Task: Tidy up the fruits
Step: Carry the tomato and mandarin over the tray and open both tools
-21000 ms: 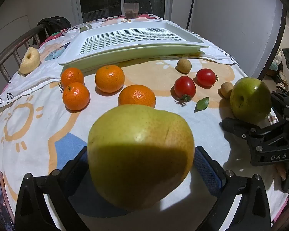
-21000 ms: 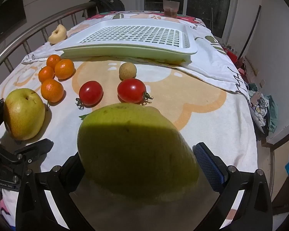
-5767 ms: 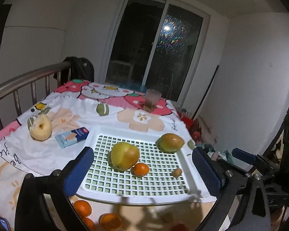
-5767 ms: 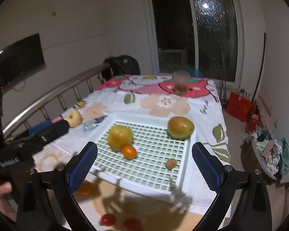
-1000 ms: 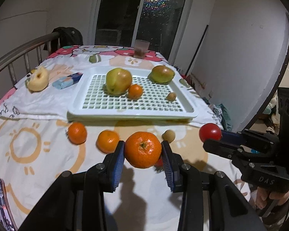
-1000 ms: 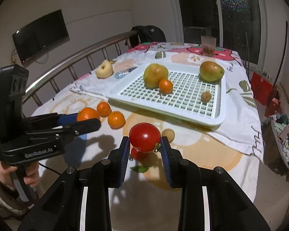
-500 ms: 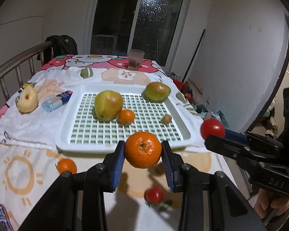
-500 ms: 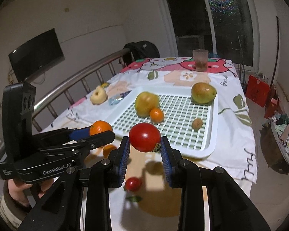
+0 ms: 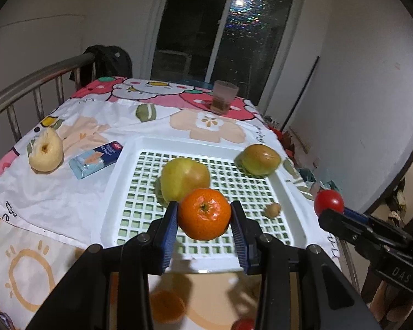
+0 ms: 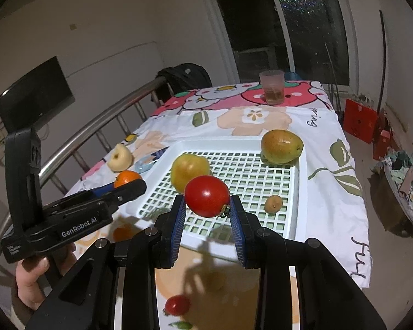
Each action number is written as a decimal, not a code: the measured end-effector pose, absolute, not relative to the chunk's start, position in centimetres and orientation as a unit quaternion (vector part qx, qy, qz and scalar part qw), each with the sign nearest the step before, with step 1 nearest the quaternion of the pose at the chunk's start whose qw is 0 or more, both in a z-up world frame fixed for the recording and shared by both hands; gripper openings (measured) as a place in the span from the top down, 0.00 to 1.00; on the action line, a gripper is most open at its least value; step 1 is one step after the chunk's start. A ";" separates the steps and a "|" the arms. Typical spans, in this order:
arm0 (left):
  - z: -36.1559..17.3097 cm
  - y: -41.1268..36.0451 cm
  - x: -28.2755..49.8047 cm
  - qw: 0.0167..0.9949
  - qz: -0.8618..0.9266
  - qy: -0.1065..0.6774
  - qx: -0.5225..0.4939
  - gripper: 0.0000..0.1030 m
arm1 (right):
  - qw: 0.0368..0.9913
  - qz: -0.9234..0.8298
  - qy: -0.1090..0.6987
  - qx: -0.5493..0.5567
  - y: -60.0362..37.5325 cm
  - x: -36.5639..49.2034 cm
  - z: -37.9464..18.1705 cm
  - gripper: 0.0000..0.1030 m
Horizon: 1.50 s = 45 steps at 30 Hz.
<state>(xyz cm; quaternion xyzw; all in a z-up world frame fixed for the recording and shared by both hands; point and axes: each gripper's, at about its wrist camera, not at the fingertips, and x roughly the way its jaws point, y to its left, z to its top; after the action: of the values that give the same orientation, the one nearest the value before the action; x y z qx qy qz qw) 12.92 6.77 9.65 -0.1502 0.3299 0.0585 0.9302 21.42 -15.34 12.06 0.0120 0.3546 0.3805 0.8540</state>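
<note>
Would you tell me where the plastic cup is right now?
In both wrist views the plastic cup stands on the tablecloth's far end, beyond the white tray, before the dark window.

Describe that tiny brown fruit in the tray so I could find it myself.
Find the white tray on the table. Near its right edge, in front of the brownish pear, lies the brown fruit. It is by far the smallest thing in the tray.

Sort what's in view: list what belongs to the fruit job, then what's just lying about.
Job: mandarin in the left tongs; tomato in the right tongs; white tray; two pears; small brown fruit; loose tomato.

Lying about: cup; blue packet; bitten fruit.
</note>
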 end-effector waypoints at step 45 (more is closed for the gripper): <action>4.6 9.1 16.0 0.910 0.101 0.368 -0.159 0.12 | 0.858 0.299 0.416 -0.020 -12.5 26.6 5.3 0.22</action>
<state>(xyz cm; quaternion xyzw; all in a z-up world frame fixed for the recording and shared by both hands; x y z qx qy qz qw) 15.99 9.13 4.59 -0.1586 0.3684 0.1008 0.9105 26.63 -12.55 5.25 -0.0198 0.4163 0.2995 0.8583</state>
